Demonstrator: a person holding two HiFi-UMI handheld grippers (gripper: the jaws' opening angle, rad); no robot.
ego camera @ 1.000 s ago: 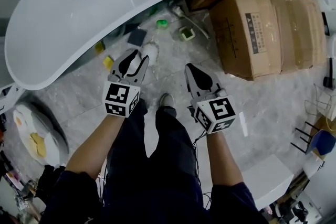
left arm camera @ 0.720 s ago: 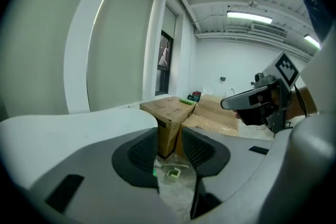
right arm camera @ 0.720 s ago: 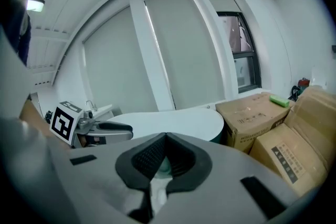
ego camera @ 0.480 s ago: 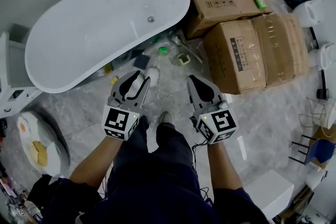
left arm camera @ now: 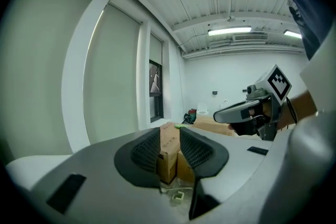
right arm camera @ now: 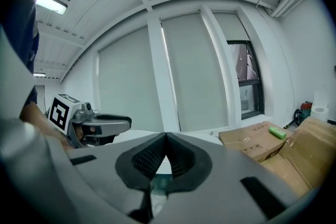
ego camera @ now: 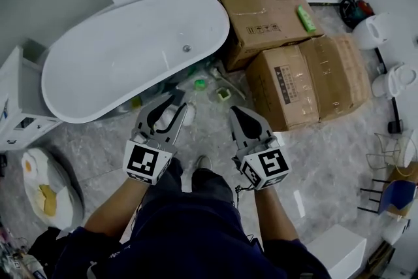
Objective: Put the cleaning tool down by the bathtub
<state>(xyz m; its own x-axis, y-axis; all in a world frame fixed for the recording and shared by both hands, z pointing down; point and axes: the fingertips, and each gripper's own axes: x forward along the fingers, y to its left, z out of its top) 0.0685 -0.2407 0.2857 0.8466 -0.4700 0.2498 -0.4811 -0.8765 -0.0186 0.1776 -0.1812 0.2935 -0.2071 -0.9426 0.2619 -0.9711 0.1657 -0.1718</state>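
Lifting: I had raised the left tool (ego camera: 176, 102) and right tool (ego camera: 234, 110) off the floor (ego camera: 313, 140).
Left tool: released, jaws just narrowing, empty.
Right tool: clenched, empty.
Cleaning tool (ego camera: 188, 115): on floor beside bathtub (ego camera: 117, 62); placed, I judged.

White cleaning tool (ego camera: 188, 114) on floor just beside white bathtub (ego camera: 117, 62)

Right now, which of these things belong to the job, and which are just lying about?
Job: bathtub; white cleaning tool on the floor beside it.
Lying about: cardboard boxes; green bar on one; green cap on the floor.
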